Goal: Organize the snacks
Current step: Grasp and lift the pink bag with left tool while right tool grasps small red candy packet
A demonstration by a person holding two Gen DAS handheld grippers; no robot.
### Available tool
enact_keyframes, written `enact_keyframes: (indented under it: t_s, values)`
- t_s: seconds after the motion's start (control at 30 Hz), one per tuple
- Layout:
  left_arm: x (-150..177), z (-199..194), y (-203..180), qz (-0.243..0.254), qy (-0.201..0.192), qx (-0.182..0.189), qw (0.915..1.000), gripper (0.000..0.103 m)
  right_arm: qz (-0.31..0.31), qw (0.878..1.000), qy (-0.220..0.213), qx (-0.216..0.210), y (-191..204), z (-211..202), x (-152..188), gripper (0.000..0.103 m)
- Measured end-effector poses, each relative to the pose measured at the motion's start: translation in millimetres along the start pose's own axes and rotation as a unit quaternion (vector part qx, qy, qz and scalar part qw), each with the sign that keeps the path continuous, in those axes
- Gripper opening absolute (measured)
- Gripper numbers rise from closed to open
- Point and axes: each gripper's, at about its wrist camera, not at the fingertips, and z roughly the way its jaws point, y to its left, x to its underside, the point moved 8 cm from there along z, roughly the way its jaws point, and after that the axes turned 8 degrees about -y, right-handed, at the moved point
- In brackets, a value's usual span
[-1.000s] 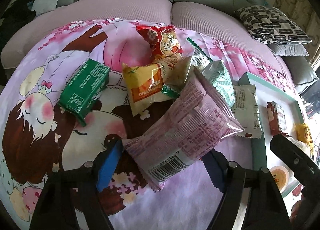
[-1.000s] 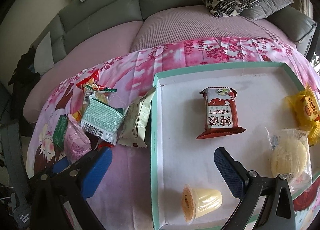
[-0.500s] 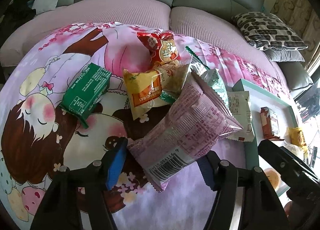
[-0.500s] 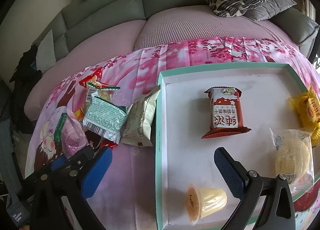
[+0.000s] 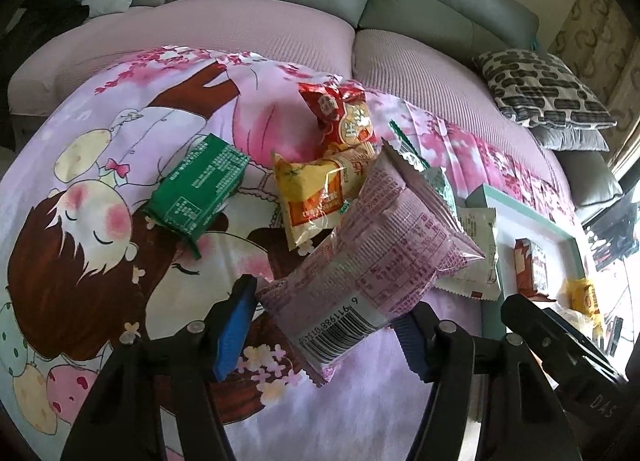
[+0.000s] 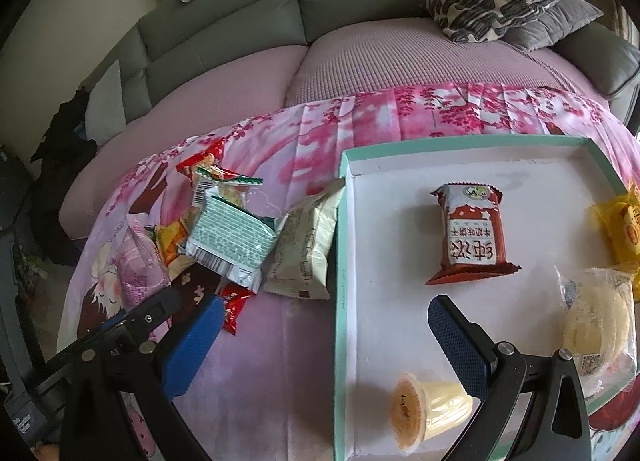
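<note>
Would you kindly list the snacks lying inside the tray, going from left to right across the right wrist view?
Jelly cup → red biscuit packet → clear-wrapped pale cake → yellow packet at the right edge of the tray.

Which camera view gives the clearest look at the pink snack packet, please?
The left wrist view: the pink snack packet fills the centre, barcode readable. The right wrist view shows only its edge at the far left.
</note>
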Motion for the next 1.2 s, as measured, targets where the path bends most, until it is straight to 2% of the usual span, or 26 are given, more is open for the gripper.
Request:
enact_keyframes:
  t_s: [0.57, 0.73, 0.83, 1.03, 1.1, 1.2]
  values:
    - [-6.2, -12.0, 16.4, -0.031, -0.019, -0.012, 0.9993, 0.067, -0.040, 0.999, -0.022, -0.028, 30.1, -2.5, -1.7, 0.102]
    - [-9.9, -17.3, 26.5, -0.046, -0.028, -0.020, 0.9983, 0.067, -0.048, 0.997, -0.032, -0.055, 44.2, -6.7, -1.6, 0.095]
    - [-10.7, -19.4, 32.9, -0.055, -0.030, -0.024, 0.9977, 0.067, -0.050, 0.996, -0.023, -0.069, 51.1, -2.7, 3.0, 0.092]
    - [-9.1, -20.2, 44.1, -0.072, -0.029, -0.028, 0.9966, 0.067, -0.071, 0.994, -0.001, -0.082, 68.8, 11.1, 16.8, 0.077]
    - [-8.5, -19.6, 47.5, -0.077, -0.028, -0.029, 0.9962, 0.067, -0.077, 0.993, 0.009, -0.085, 74.2, 17.8, 23.3, 0.067]
    - [-7.1, -18.8, 52.3, -0.084, -0.026, -0.031, 0.9956, 0.067, -0.083, 0.993, 0.024, -0.080, 77.5, 28.4, 30.7, 0.060]
